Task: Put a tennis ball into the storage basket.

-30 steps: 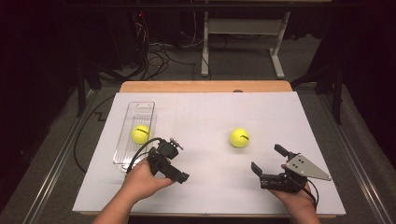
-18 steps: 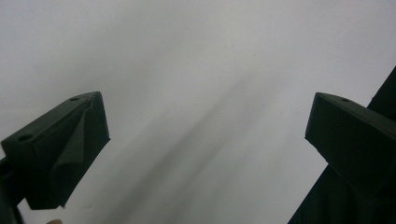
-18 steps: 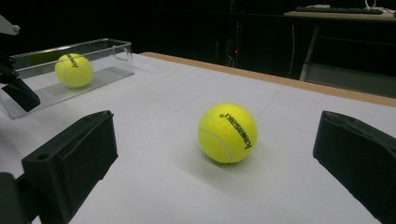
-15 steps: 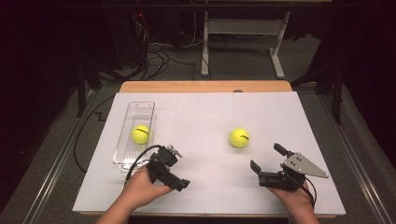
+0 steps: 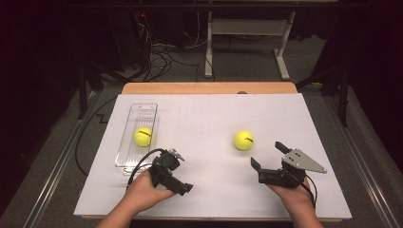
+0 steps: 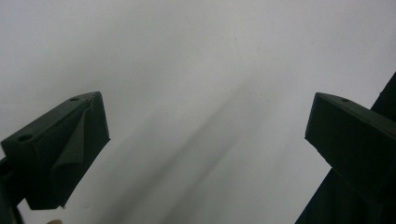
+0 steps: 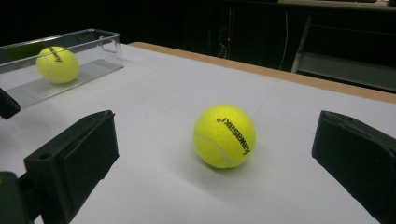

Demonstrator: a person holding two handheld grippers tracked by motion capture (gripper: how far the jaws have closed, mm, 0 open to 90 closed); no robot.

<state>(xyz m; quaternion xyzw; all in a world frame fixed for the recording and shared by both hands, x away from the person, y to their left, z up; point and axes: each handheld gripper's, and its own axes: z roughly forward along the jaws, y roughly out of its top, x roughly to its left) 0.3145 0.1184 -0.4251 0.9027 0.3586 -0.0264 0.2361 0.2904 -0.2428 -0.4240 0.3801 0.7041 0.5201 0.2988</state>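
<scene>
Yellow tennis ball (image 5: 243, 140) sits loose on bench (image 5: 214, 190), centre-right; right hand-held gripper (image 5: 267, 161) gapes wide, left hand-held gripper (image 6: 205, 140) released. Off-centre closing could roll it away.

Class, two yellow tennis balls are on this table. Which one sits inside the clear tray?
The left tennis ball, lying in the clear tray. The other tennis ball rests on the bare white table, in front of the right gripper.

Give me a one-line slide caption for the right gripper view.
Open right tongs frame a yellow tennis ball on the white table; a second ball sits in a clear tray behind.
</scene>
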